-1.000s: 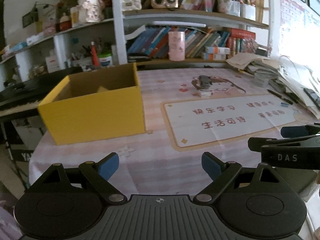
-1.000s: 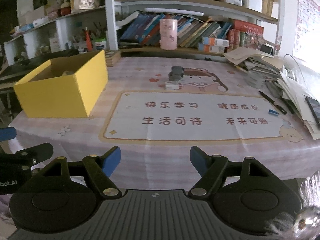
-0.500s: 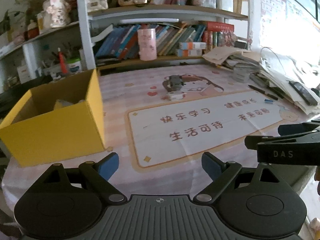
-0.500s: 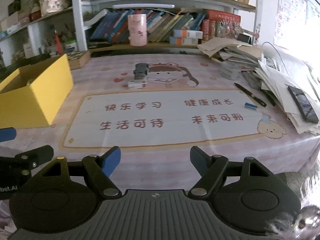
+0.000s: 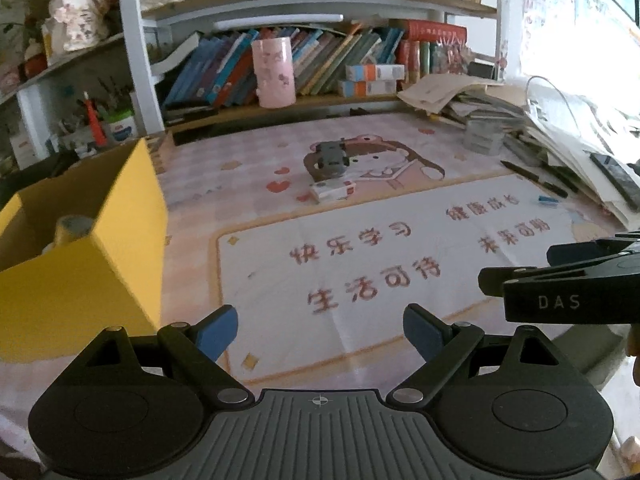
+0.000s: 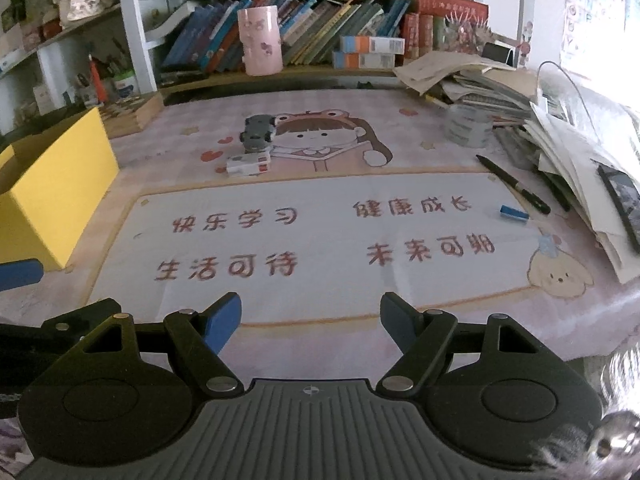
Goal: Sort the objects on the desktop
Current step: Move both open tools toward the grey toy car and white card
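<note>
Right wrist view has both grippers empty, the right gripper (image 6: 310,320) parted moderately, the left gripper (image 5: 320,332) wider. Well ahead of the right jaws, slightly left, a small white box (image 6: 249,164) with a red end touches a grey toy car (image 6: 258,133). Best approach low, straddle the box squarely, then carry it to the yellow box (image 5: 80,248) left of the left jaws.

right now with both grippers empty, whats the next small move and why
Probably ease the right gripper forward toward the small white box lying in front of the grey toy car. Its fingers stand apart with nothing between them, and the yellow box waits at left.
</note>
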